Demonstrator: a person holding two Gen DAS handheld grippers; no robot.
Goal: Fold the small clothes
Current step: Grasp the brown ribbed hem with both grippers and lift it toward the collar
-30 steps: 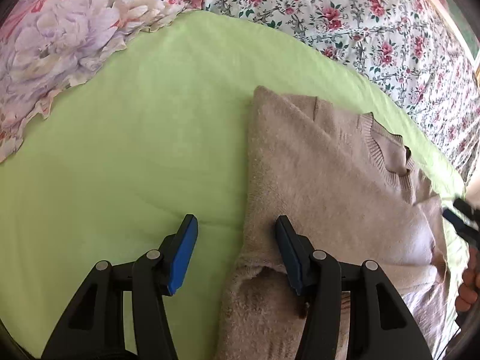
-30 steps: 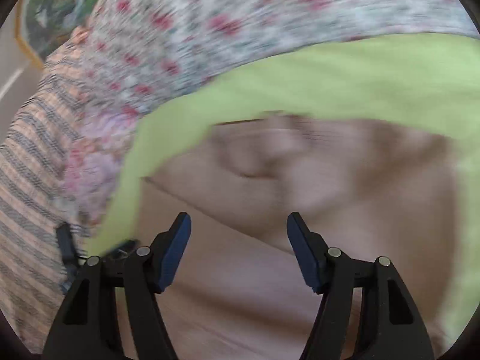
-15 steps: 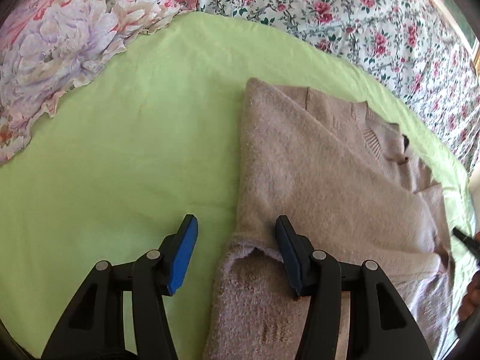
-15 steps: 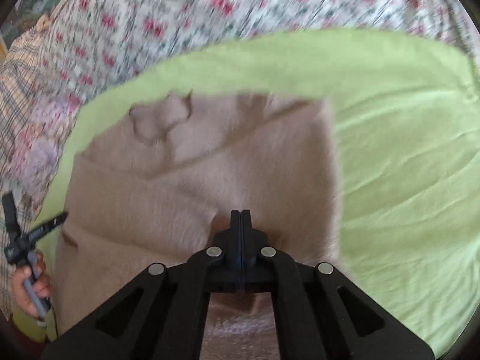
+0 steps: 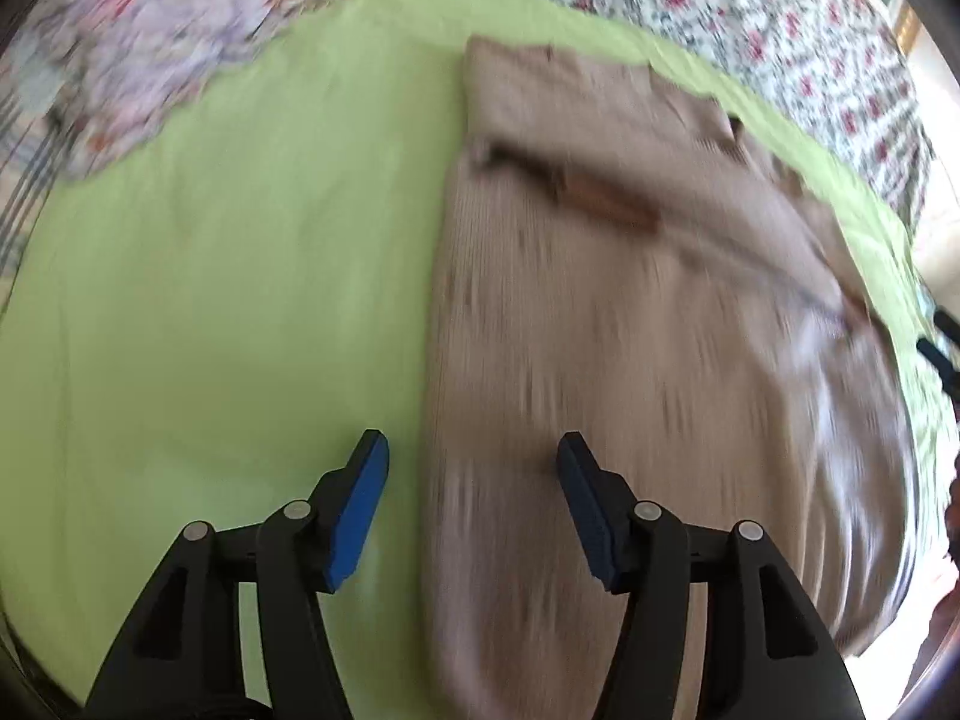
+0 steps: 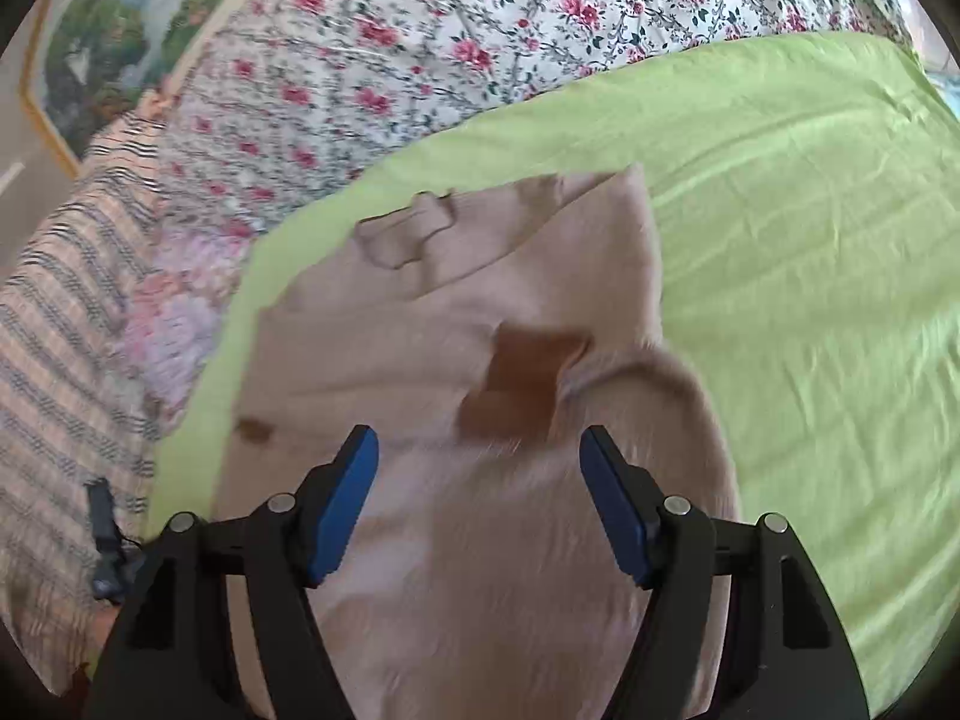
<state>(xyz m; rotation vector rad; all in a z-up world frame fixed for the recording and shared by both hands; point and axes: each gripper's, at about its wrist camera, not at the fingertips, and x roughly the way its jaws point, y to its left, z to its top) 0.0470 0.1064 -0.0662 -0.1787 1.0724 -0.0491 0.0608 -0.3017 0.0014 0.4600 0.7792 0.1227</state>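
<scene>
Beige sweater (image 5: 630,312) flat on green sheet (image 5: 210,270), partly folded. Left tool (image 5: 473,462) spread, just opened wider, nothing pinched; sweater's left edge below the gap, one pad over sheet. Right tool (image 6: 479,456) spread, just reopened, empty, hovering over sweater's lower fold (image 6: 510,540). Floral bedding (image 6: 480,30) beyond.

Green sheet (image 6: 810,252): we see it spread flat, filling the right wrist view from 1 to 5 o'clock.
Floral bedspread (image 6: 480,30): white with red roses, we find it along 11 to 1 o'clock.
Striped blanket (image 6: 54,312): at 9 o'clock, beside the sheet.
Framed picture (image 6: 108,48): we spot it at 10 o'clock.
Ruffled floral cloth (image 5: 150,48): at 10 o'clock in the left wrist view.
</scene>
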